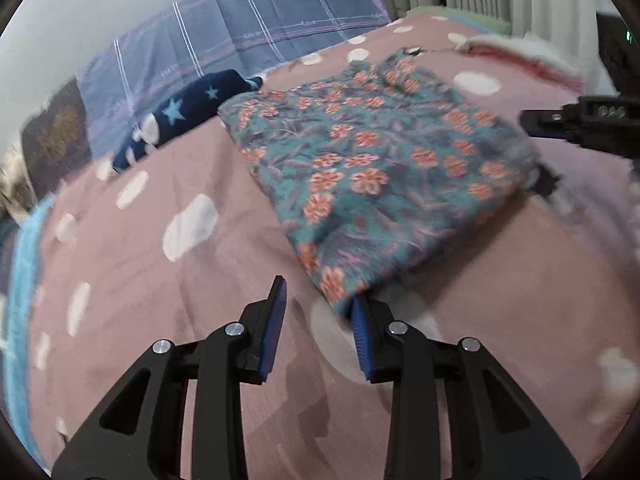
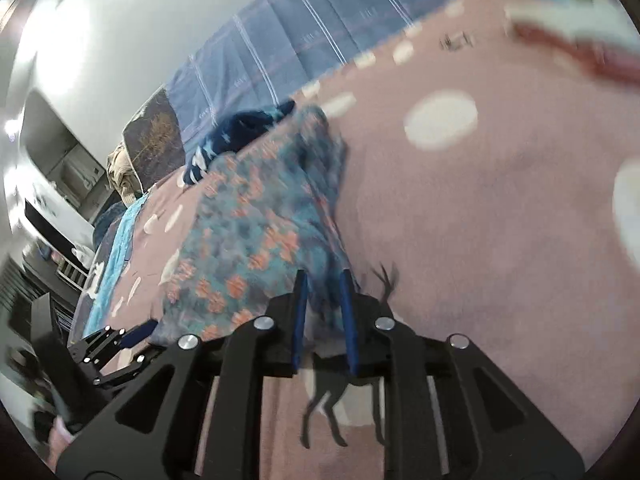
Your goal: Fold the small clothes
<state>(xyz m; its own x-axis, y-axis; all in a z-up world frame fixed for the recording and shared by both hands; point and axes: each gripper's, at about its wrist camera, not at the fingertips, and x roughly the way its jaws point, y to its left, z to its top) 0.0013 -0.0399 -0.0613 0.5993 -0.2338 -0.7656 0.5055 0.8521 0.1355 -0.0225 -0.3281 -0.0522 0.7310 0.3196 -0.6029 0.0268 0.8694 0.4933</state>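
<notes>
While floral garment (image 1: pixel 372 168) lies, right jaws pinch it.

floral garment (image 1: pixel 360 152): soft matt cloth, printed, slightly fuzzy
bed cover (image 1: pixel 160 280): matt pink woven cloth, faint creases, white dots
left tongs (image 1: pixel 318 308): matt black plastic arms, shiny metal rivets, ribbed blue pads
star-print piece (image 1: pixel 180 112): dark blue knit cloth
checked sheet (image 1: pixel 260 32): smooth thin cloth
</notes>
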